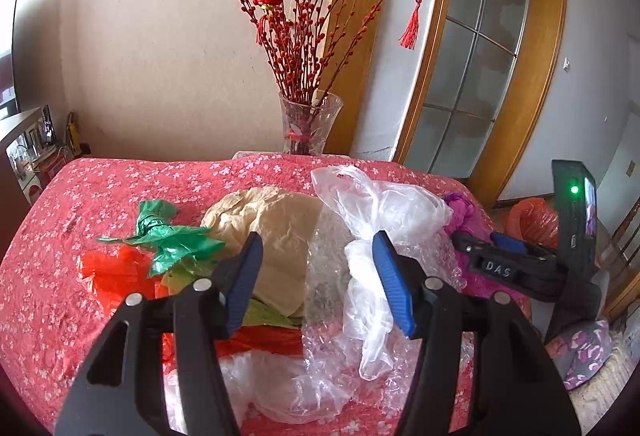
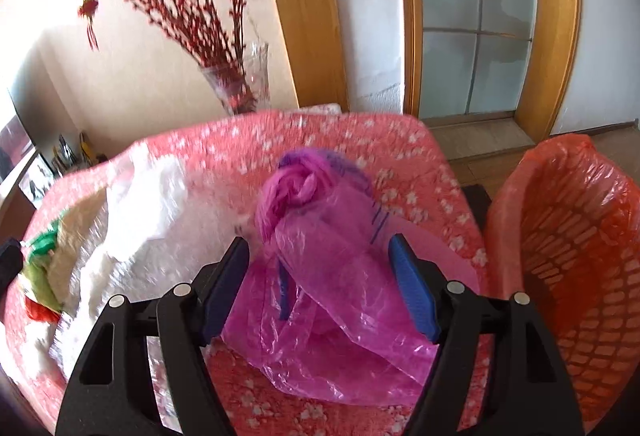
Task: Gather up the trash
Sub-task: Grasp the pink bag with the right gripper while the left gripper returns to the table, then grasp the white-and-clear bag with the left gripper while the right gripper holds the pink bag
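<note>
A pile of plastic trash lies on the table's red flowered cloth (image 1: 60,236): a green bag (image 1: 168,236), an orange-red bag (image 1: 116,272), a beige bag (image 1: 276,236), a clear bag (image 1: 384,204) and bubble wrap (image 1: 332,348). My left gripper (image 1: 318,276) hovers open over the beige bag and bubble wrap; its right pad is close to the clear bag. A crumpled pink bag (image 2: 320,276) lies between the open jaws of my right gripper (image 2: 318,284), its pads apart from the plastic. The left wrist view shows the right gripper (image 1: 476,242) beside the pink bag (image 1: 464,212).
An orange lattice basket lined with a red bag (image 2: 572,256) stands right of the table, below its edge. A glass vase of red branches (image 1: 310,124) stands at the table's far edge. Behind it are a wall and a wood-framed glass door (image 2: 480,36).
</note>
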A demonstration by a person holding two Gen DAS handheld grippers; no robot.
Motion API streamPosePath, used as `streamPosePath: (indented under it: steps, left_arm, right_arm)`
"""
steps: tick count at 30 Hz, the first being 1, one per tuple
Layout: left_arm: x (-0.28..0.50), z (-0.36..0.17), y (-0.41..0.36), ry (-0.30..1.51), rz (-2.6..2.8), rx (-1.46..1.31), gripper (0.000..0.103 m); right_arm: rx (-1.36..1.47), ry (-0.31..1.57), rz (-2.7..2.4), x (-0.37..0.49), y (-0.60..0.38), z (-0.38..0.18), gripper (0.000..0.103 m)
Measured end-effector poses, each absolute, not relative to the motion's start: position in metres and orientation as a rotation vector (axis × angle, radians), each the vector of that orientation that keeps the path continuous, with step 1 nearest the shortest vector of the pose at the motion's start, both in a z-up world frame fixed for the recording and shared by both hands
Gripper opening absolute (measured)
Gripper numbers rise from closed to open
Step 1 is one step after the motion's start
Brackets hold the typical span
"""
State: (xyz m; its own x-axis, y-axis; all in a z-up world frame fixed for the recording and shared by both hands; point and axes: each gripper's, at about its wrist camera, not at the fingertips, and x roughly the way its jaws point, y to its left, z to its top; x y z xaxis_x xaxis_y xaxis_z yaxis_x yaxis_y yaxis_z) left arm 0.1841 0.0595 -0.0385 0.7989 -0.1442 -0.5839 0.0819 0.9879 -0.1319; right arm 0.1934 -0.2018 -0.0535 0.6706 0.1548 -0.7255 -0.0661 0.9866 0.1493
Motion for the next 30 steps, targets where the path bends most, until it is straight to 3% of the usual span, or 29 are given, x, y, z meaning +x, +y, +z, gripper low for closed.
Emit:
streamPosePath:
  steps: [7,14,20,30]
  left_arm:
    - [0.189,-0.043,0.053,0.648,-0.142,-0.098,0.057]
    - [0.197,-0.051,0.036,0.677,-0.169,-0.069,0.057]
    - [0.21,-0.064,0.019,0.735,-0.171,-0.021,0.05]
    - [0.232,-0.087,0.009,0.83,-0.16,-0.015,0.048]
  right_arm:
    - [0.113,0.868,0.125,0.194,-0.205,-0.062,0.051]
    - [0.121,0.87,0.14,0.186,-0.209,-0.062,0.027]
    - [0.138,0.861,0.156,0.168,-0.219,-0.059,0.022]
    - [0.162,0.86,0.171,0.164,-0.225,-0.059,0.021]
